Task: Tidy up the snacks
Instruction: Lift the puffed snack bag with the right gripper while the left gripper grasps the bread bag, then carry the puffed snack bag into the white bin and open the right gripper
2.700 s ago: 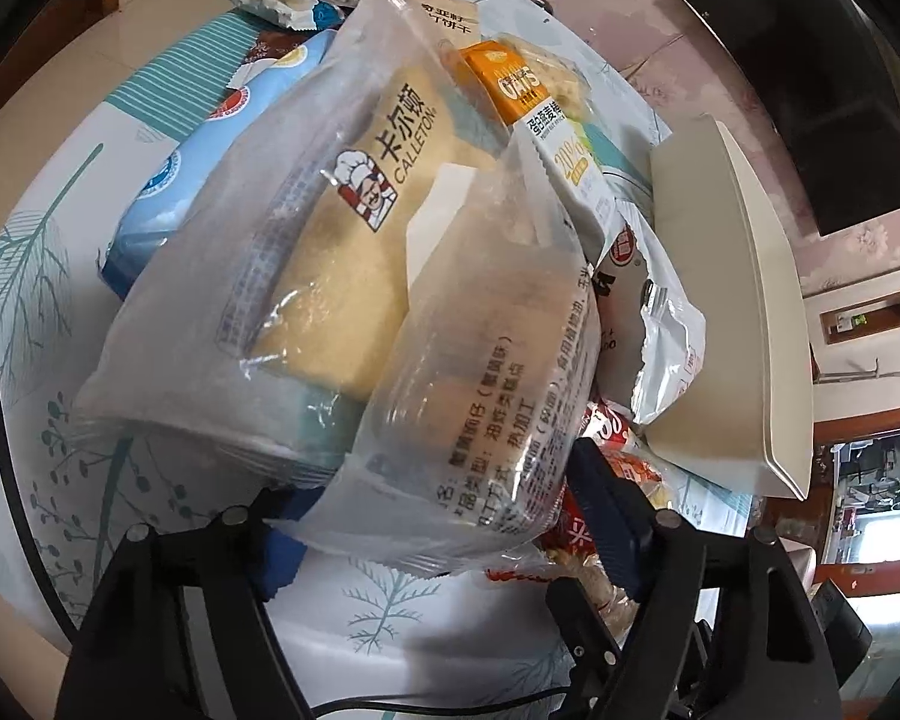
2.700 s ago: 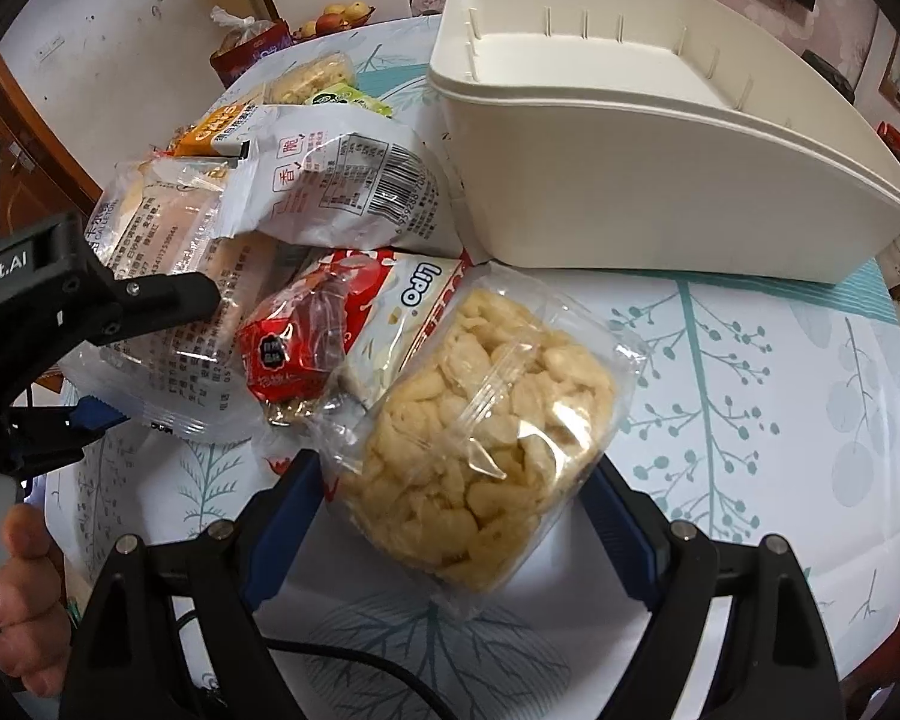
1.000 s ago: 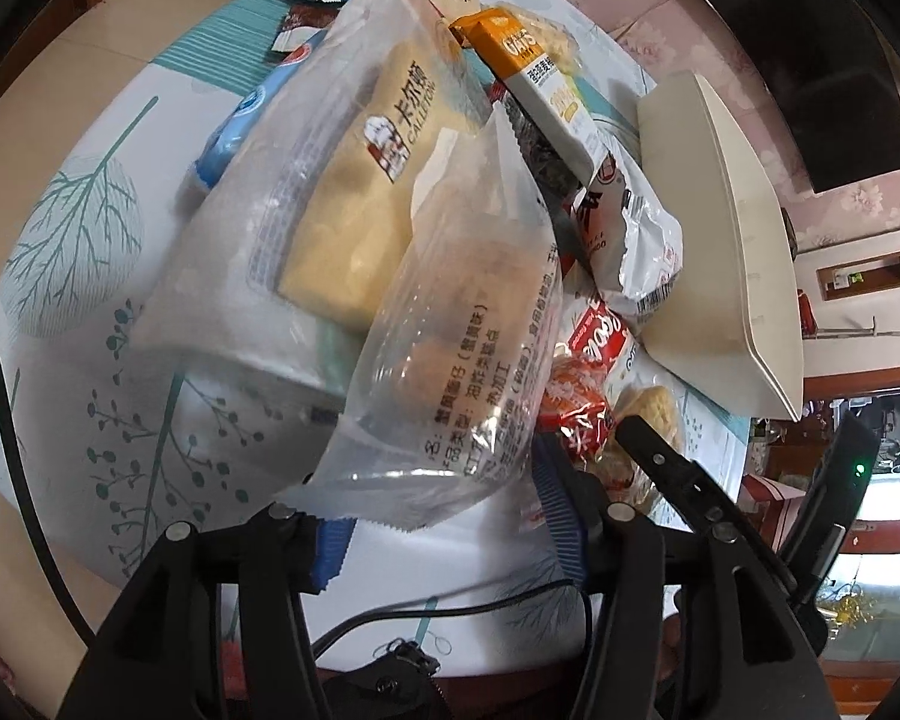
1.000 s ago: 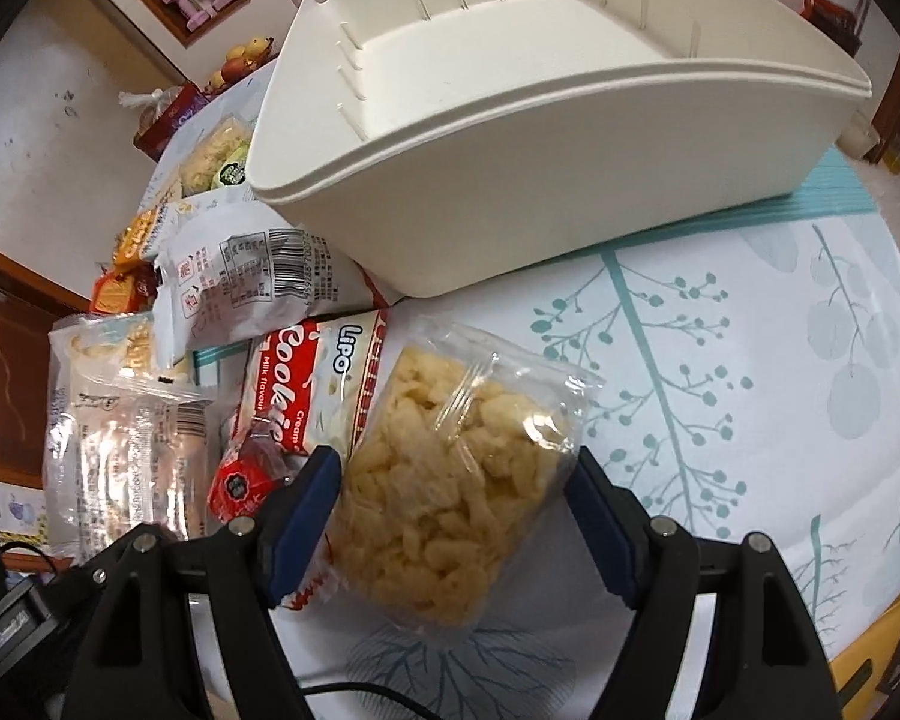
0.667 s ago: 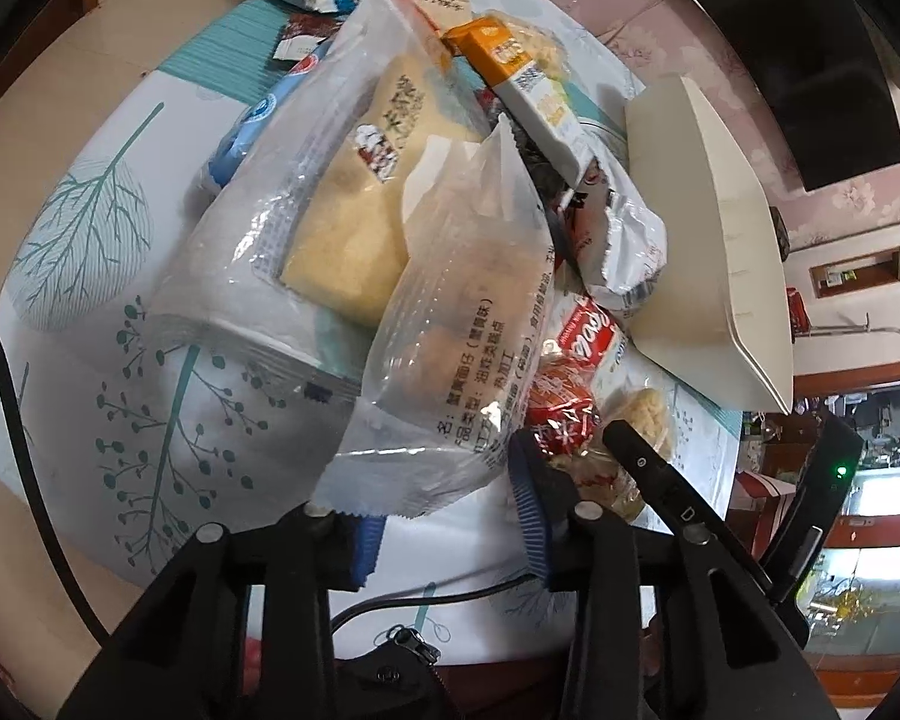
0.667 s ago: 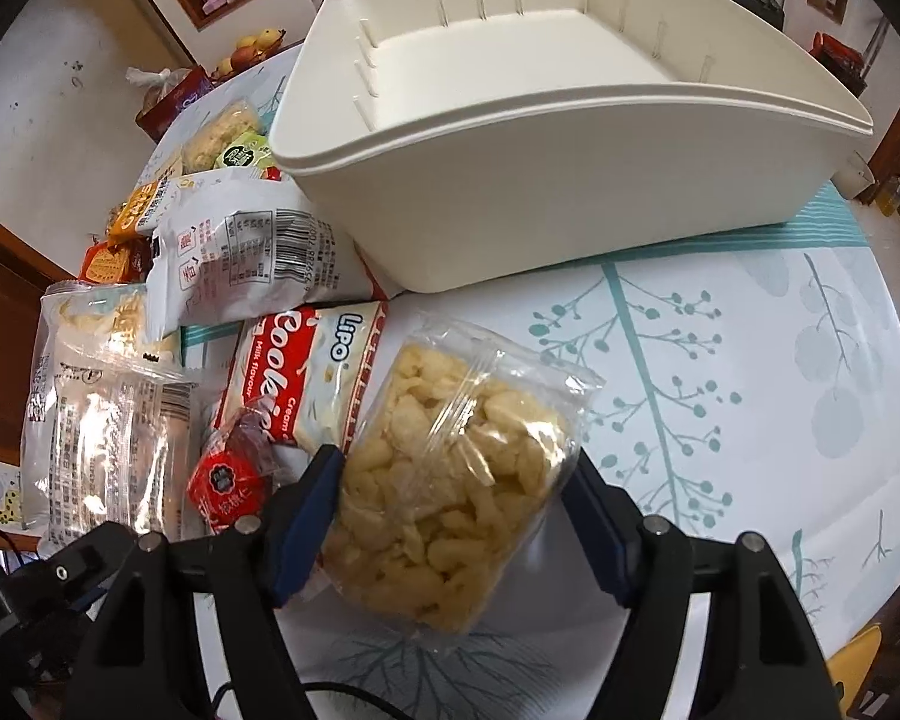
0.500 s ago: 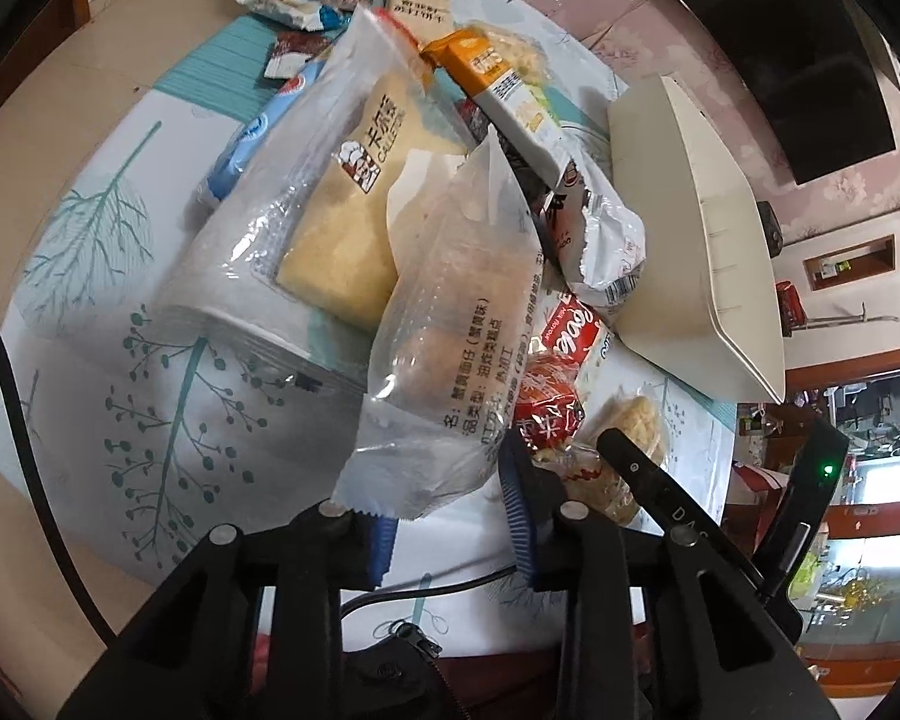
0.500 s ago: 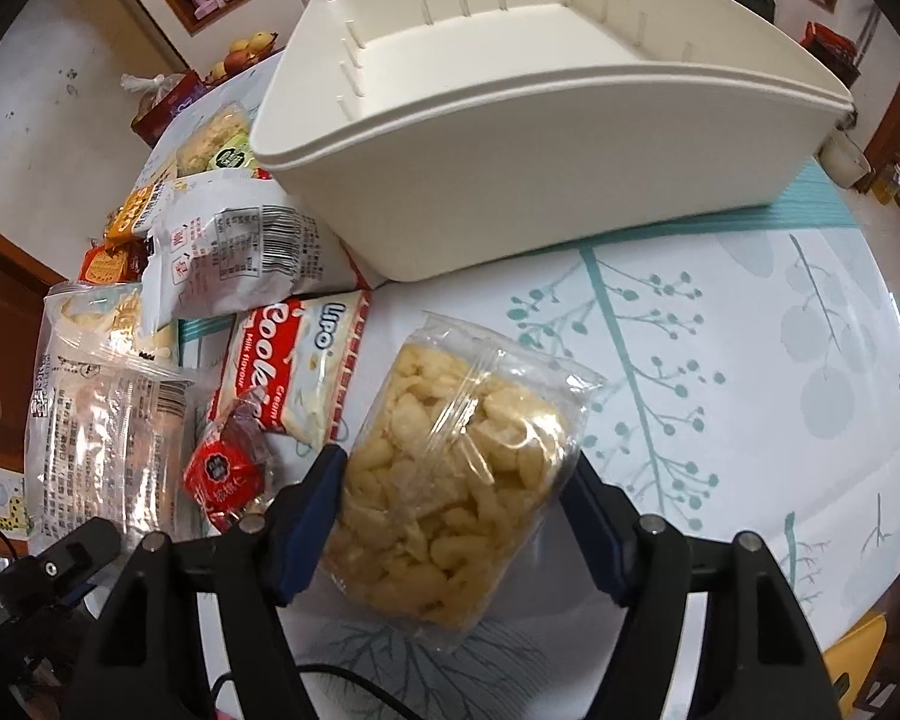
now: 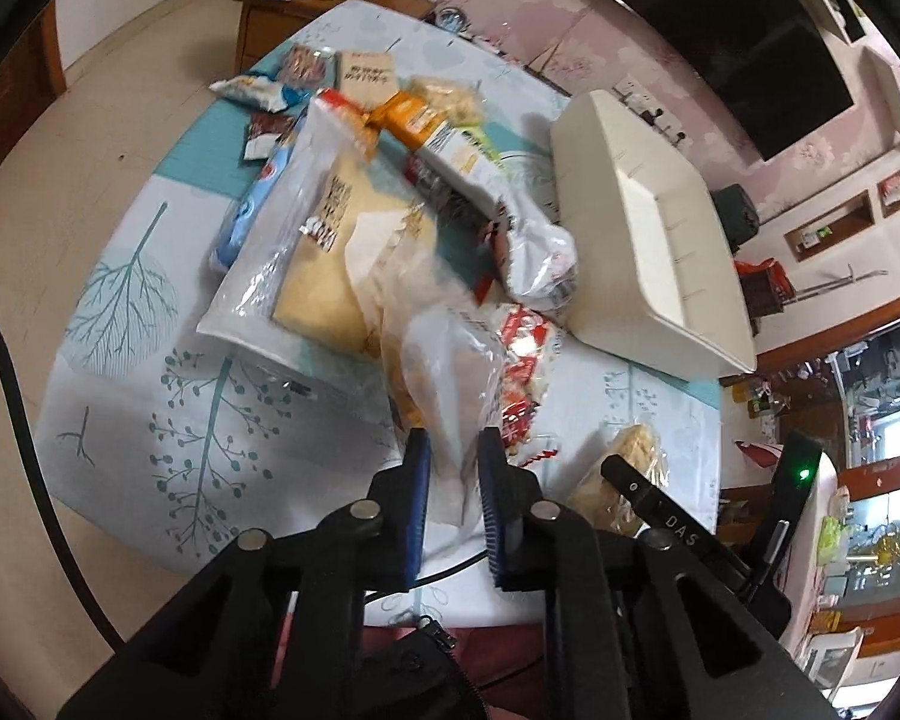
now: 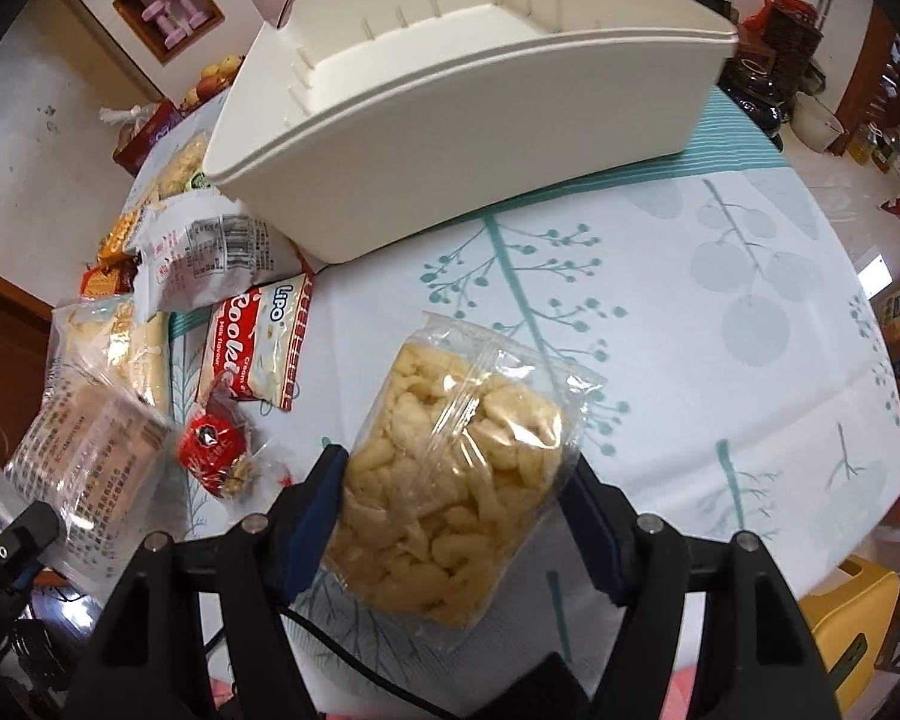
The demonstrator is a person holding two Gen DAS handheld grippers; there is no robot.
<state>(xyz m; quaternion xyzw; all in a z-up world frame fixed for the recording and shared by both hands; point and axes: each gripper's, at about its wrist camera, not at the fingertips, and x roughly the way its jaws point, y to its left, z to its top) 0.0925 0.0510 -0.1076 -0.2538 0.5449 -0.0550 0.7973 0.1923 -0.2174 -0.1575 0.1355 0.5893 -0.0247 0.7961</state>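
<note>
Both cameras sit behind their tools, looking steeply down at the table (image 9: 120,312) from close up — both views share the white bin (image 10: 462,138) and snack pile (image 9: 354,228).

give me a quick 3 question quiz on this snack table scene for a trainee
1. True or false: the white bin already holds snacks.
2. What does the right gripper hold? A) the Lipo cookie pack B) the clear bag of pale puffed snacks C) nothing
3. What is pinched in the left gripper?

Key: 1 false, its visible inside is bare. 2 B. 3 the edge of a clear-wrapped pastry pack; the jaws have just been closing on it.
</note>
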